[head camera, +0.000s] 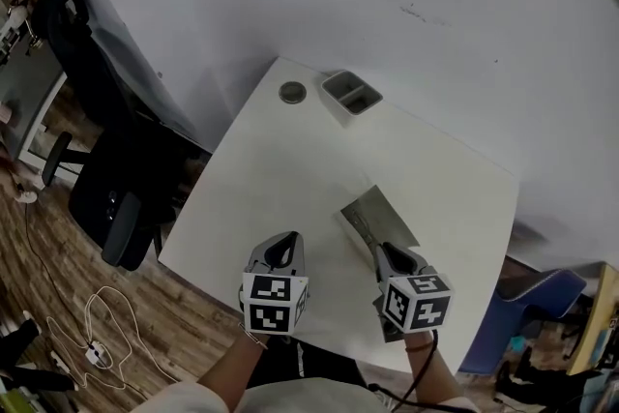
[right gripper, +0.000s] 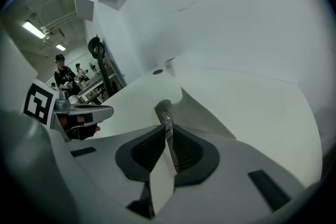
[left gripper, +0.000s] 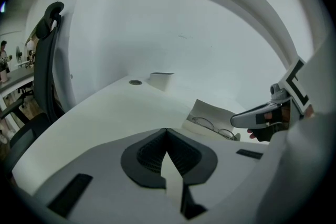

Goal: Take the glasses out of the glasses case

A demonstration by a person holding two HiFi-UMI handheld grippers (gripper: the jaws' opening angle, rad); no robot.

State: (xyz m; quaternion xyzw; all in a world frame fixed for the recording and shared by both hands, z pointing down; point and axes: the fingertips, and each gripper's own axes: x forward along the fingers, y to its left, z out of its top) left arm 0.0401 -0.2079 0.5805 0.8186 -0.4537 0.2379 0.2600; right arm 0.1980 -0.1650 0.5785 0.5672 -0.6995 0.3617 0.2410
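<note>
Glasses (left gripper: 212,128) with thin wire rims lie inside an open glasses case (head camera: 385,213), which sits on the near right part of a white table (head camera: 280,179), its pale lid standing up on the far side. At the far left of the head view, a black office chair (head camera: 102,179) stands on a wooden floor (head camera: 58,237), with a white cable (head camera: 97,324) looped on the boards below it. Near the table's front edge, left of the case and apart from it, the left gripper (left gripper: 167,134) hovers with its dark ridged jaws pressed together and nothing between them. Toward the table's far corner are a small round grommet (head camera: 292,93) and, just to its right, a grey box (head camera: 351,93) with two compartments. Further right, the right gripper (right gripper: 167,126) is at the near end of the case, pointing along it. Its jaws are clamped on a thin grey strip (right gripper: 167,118) that sticks out past the tips. It cannot be told whether this strip is part of the glasses' frame or the rim of the case. At the far right, beyond the table, stands a blue chair (head camera: 527,305).
</note>
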